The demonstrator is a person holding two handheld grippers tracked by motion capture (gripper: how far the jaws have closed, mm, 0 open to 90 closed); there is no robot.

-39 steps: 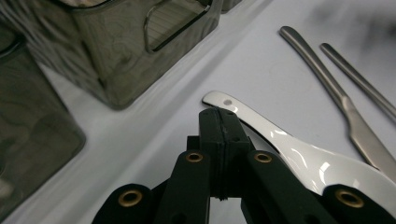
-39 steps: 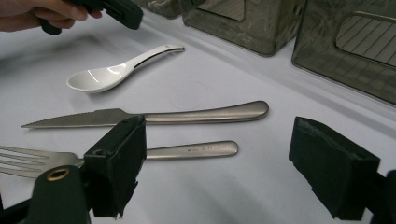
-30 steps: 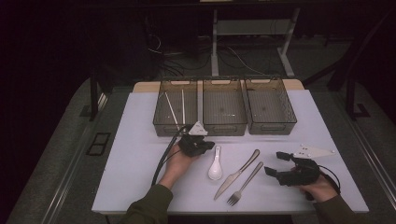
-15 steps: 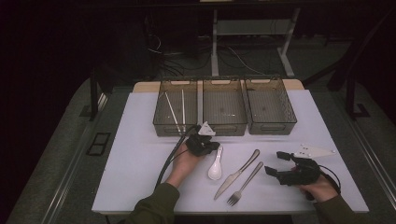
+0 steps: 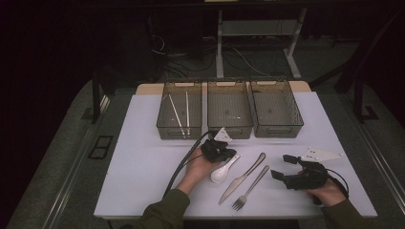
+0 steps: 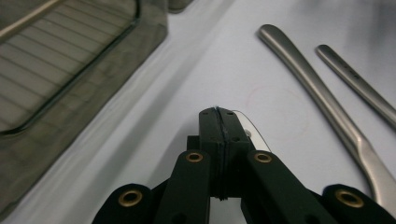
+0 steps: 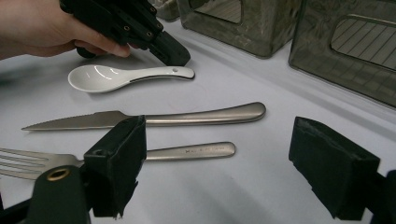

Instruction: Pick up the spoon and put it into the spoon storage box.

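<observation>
White table (image 5: 143,157) under dim light carries three smoked bins at the back and, in front of the middle one, a white spoon (image 5: 223,170) lying with its bowl toward the person and its handle running up and right, toward the knife (image 5: 242,178). The left claw (image 5: 228,154) hovers shut at the handle tip, gripping nothing, while the right claw (image 5: 282,167) rests wide open and well apart. With its jaws pressed together it could only nudge the glossy handle, spinning the spoon or sliding it against the knife.

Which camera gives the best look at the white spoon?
The right gripper view: the white spoon lies whole, bowl and handle clear. The high view shows it small, under the left gripper. The left gripper view catches just an edge.
</observation>
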